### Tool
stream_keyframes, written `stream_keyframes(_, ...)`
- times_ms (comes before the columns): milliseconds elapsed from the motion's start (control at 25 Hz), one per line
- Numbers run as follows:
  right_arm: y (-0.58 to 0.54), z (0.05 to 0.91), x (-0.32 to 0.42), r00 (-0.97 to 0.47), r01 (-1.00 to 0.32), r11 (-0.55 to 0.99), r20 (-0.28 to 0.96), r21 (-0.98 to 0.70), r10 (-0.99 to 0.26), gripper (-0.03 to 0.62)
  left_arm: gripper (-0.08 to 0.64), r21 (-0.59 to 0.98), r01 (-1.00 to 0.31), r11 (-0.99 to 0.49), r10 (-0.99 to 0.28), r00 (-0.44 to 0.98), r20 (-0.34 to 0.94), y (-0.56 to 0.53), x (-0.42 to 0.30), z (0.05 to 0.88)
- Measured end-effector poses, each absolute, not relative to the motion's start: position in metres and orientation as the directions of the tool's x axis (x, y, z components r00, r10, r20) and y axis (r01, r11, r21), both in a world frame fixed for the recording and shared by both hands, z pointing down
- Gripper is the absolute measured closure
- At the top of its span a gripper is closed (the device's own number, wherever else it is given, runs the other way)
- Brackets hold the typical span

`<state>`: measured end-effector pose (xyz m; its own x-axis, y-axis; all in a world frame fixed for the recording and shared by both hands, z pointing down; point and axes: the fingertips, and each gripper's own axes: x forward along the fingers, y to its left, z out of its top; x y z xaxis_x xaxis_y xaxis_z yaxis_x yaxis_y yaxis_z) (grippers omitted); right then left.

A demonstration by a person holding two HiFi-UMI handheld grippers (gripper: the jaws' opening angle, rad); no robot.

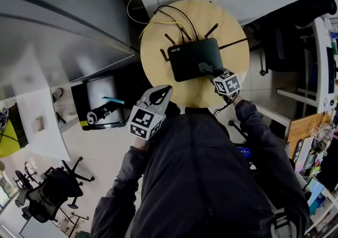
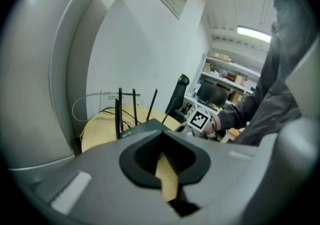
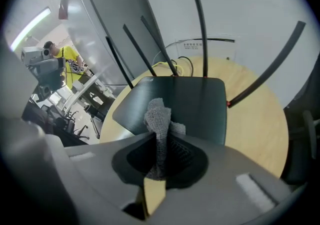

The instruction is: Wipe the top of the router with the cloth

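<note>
The black router lies flat in the middle of a round wooden table, its antennas raised around its edges. My right gripper is over the router's near right corner and is shut on a grey cloth. In the right gripper view the cloth sticks up out of the closed jaws, just above the router's top. My left gripper hovers off the table's near left edge with jaws shut and nothing in them. From the left gripper view the router lies ahead.
Yellow and black cables run off the router's back over the far table edge. A black office chair stands right of the table and a dark cabinet left of it. A person in yellow stands far off.
</note>
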<state>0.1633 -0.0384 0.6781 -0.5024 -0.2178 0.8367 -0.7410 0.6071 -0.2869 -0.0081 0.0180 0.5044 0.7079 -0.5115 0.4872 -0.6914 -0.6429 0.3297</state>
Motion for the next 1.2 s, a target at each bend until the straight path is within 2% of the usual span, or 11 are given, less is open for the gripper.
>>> stream_keyframes(400, -0.054, 0.681, 0.229, -0.405, -0.814, 0.544, 0.87, -0.203, -0.282, 0.56, 0.56, 0.332, -0.69, -0.643, -0.512, 0.709, 0.485, 0.015, -0.01, 0.505)
stream_keyframes(760, -0.055, 0.681, 0.232, -0.377, -0.853, 0.487, 0.867, -0.187, -0.327, 0.56, 0.56, 0.329, -0.677, -0.659, -0.504, 0.722, 0.475, 0.015, -0.007, 0.504)
stream_keyframes(1200, 0.001, 0.574, 0.155, -0.544, -0.787, 0.56, 0.72, -0.26, -0.43, 0.56, 0.56, 0.336, -0.605, -0.722, -0.449, 0.779, 0.437, 0.021, 0.003, 0.501)
